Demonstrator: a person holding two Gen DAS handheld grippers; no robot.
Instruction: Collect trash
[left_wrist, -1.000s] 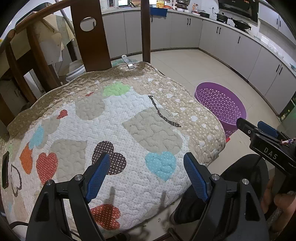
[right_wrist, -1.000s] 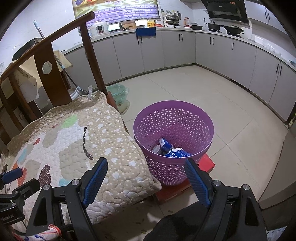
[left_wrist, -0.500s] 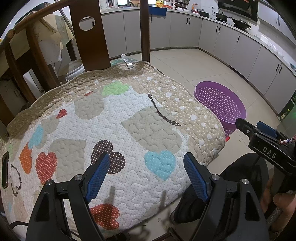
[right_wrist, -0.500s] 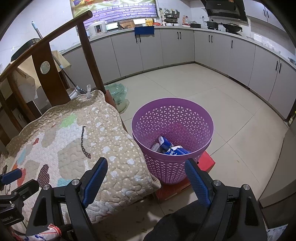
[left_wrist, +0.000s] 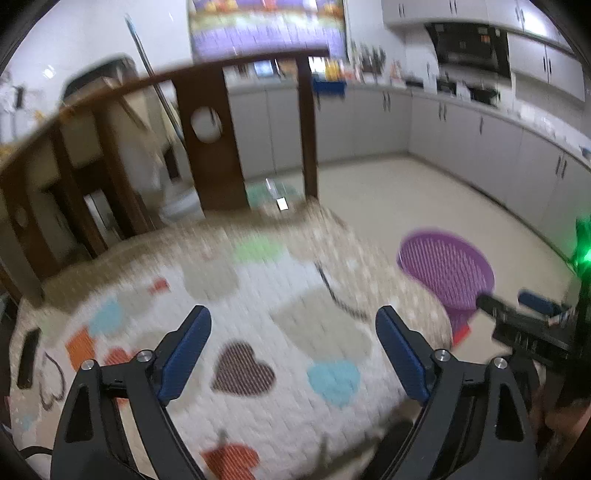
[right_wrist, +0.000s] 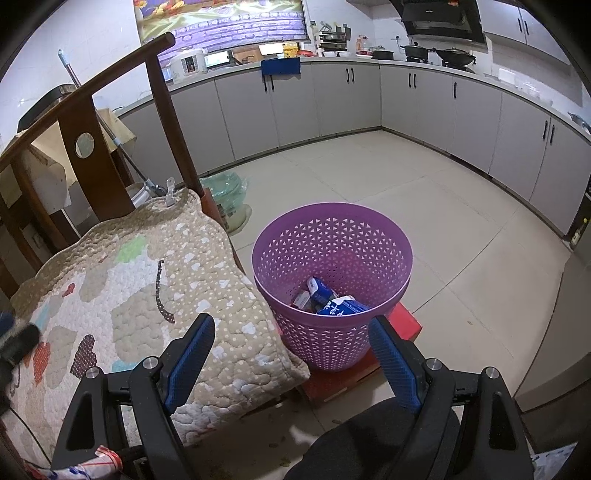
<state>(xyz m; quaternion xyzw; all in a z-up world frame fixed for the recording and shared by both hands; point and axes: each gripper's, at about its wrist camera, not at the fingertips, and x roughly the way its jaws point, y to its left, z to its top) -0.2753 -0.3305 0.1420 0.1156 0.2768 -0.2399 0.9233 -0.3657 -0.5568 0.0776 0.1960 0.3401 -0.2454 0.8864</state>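
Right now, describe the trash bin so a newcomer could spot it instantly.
Start at the wooden chair draped with a heart-patterned quilt. On the tiled floor just right of the quilt's edge stands the purple basket, resting on a flat red board. It is the only perforated purple container, with blue-and-white cartons inside.

Perforated plastic basket (right_wrist: 332, 258), quilted cloth cushion (right_wrist: 147, 288)
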